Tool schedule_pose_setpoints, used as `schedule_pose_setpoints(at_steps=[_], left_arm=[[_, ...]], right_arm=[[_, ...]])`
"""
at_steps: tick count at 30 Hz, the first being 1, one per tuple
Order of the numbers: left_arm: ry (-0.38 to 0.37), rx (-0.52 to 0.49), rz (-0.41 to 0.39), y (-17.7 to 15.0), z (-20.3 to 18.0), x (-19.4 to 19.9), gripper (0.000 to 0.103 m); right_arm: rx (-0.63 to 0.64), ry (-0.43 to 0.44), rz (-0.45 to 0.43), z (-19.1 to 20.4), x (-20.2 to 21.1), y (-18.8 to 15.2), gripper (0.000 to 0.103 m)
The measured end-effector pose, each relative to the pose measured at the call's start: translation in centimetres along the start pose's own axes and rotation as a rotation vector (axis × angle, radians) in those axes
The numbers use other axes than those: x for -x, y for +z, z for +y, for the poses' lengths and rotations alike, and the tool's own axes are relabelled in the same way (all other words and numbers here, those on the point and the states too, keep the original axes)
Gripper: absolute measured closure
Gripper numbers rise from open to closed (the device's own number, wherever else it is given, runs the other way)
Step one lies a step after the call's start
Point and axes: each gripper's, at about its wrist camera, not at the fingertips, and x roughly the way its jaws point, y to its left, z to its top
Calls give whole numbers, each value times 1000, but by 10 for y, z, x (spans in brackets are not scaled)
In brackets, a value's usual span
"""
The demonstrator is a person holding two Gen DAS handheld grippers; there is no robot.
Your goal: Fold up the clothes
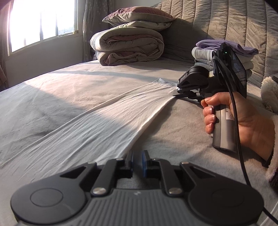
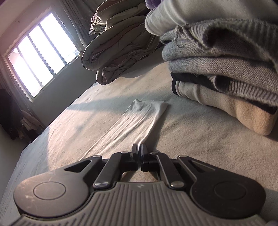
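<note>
A white garment (image 1: pixel 104 118) lies stretched flat across the grey bed (image 1: pixel 177 132). My left gripper (image 1: pixel 137 156) sits low at its near edge. A gap shows between the blue pads, and the cloth's edge runs up to the left finger without being pinched. In the right wrist view my right gripper (image 2: pixel 139 149) is shut on the far part of the same garment (image 2: pixel 139 120). The left wrist view shows that gripper (image 1: pixel 174 93) in a person's hand (image 1: pixel 243 118), pinching the cloth's edge.
A stack of folded clothes (image 1: pixel 234 57) (image 2: pixel 225 69) sits just beyond the right gripper. A folded duvet (image 1: pixel 128 47) with a pillow (image 1: pixel 137 15) on top lies by the padded headboard (image 1: pixel 225 20). A window (image 1: pixel 41 22) is at the left, and something fluffy (image 1: pixel 269 93) at the right edge.
</note>
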Motion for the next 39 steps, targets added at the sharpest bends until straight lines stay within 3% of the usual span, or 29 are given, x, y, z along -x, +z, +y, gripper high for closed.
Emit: schedule_pose_setpoints(at_steps=[1,2,8,10,12,14,19,26,39], left_arm=[[-2,5,-7,0,0,1,68],[-3,11,-14,1,1,3,65],[-5,49,-29,3,7,7,63],[-27,85,-50,6,12,13,63],[-31,126,-66,8,19,19,60],[-4,163,-74,11,26,25,59],[83,292,-88,17,55,51,55],[288,424,12,15,107,103,56],[623,598,112,-59,210,191,53]], right_arm=[[1,4,0,0,0,0,92],[1,8,-1,0,0,0,91],[3,30,-6,0,1,0,83],[15,32,-17,2,3,0,66],[42,21,-32,7,5,0,56],[54,8,-40,11,7,1,54],[18,-32,-21,15,17,11,52],[62,-17,10,47,52,27,47],[121,24,126,93,99,-10,45]])
